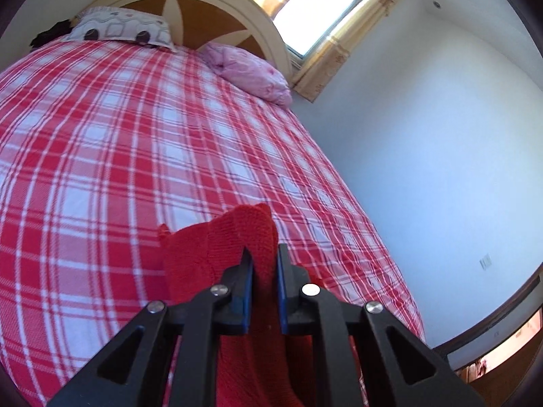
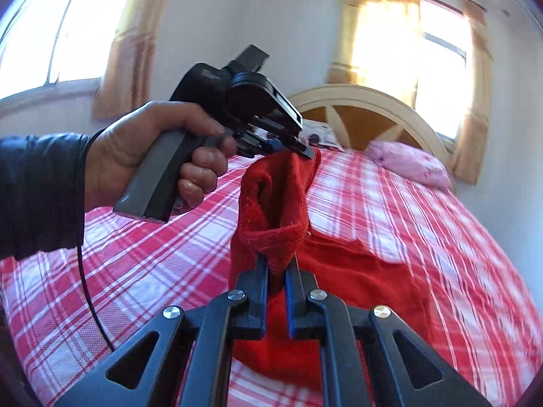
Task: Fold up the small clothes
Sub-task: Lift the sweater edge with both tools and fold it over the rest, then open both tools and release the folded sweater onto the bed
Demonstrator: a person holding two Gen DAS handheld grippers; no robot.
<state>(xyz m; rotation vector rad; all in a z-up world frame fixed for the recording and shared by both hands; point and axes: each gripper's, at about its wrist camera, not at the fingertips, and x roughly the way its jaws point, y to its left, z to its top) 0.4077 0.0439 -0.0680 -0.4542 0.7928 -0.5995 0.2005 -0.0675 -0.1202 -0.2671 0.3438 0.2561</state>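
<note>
Mid-fold lift: L gripper [image 1: 264, 257] & R gripper [image 2: 279, 266] both clamped on red knitted garment [image 2: 356, 271], edge raised off red-white plaid bedsheet [image 1: 135, 152], rest trailing at 4 o'clock; next prob. carry edge over w/ even tension.

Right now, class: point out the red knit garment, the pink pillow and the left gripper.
red knit garment [image 2: 271, 196]: right wrist view, lifted ribbed part.
pink pillow [image 1: 251, 71]: left wrist view, middle.
left gripper [image 1: 264, 261]: left wrist view, between fingertips.
</note>
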